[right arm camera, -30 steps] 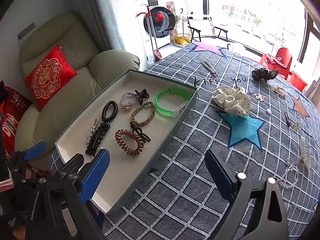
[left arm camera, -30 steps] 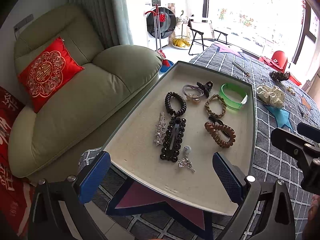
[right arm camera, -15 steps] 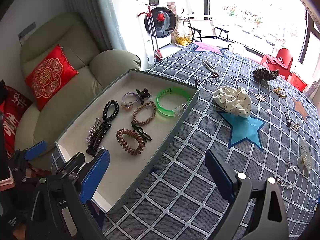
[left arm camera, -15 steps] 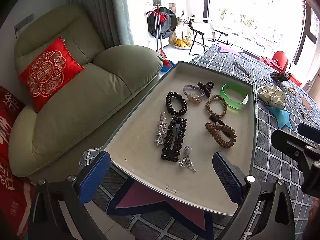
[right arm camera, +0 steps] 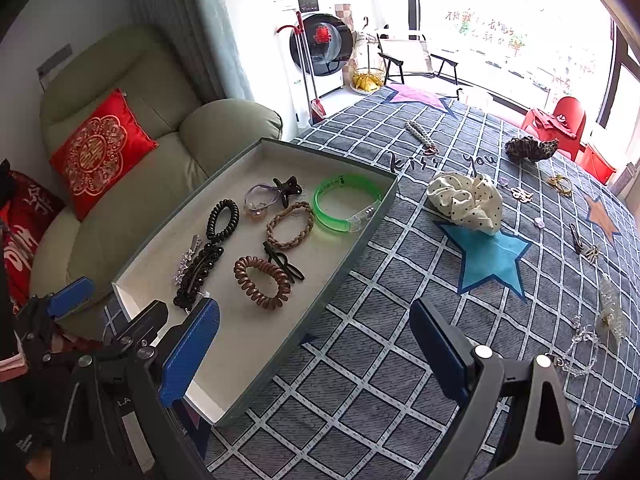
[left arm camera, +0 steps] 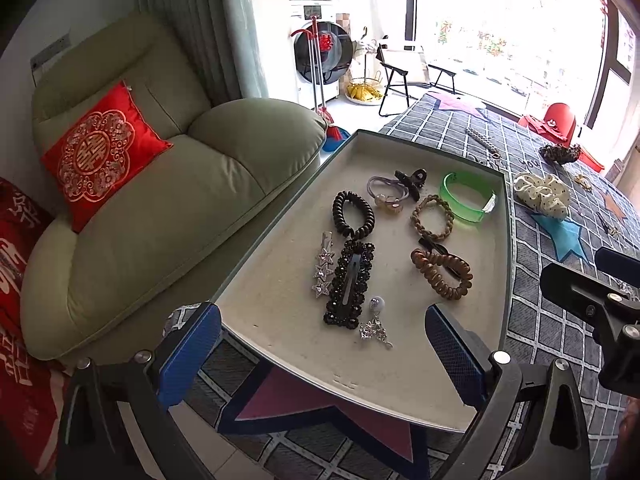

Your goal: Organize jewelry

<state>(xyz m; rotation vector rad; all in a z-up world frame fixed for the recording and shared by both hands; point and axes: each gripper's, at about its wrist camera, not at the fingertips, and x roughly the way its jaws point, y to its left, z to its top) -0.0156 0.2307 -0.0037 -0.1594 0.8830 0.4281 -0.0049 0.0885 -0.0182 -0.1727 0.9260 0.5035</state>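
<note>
Partly done. Hair ties, clips and a green bangle [right arm camera: 346,208] are gathered in the tray [right arm camera: 280,364]. Left out at two o'clock on the bed [right arm camera: 400,360]: polka-dot scrunchie [right arm camera: 466,202], leopard scrunchie [right arm camera: 530,149], pearl clip [right arm camera: 420,136]. Left tongs [left arm camera: 320,350] and right tongs [right arm camera: 316,350] are spread, empty.

**Bright room, green armchair**

A pale green armchair [left arm camera: 160,200] fills the left of the frame, a red embroidered cushion [left arm camera: 100,152] leaning on its back. Upper centre stands a washing machine [right arm camera: 320,44] beside grey-green curtains [left arm camera: 208,28]. Daylight floods through large windows [right arm camera: 500,20] at upper right.
</note>
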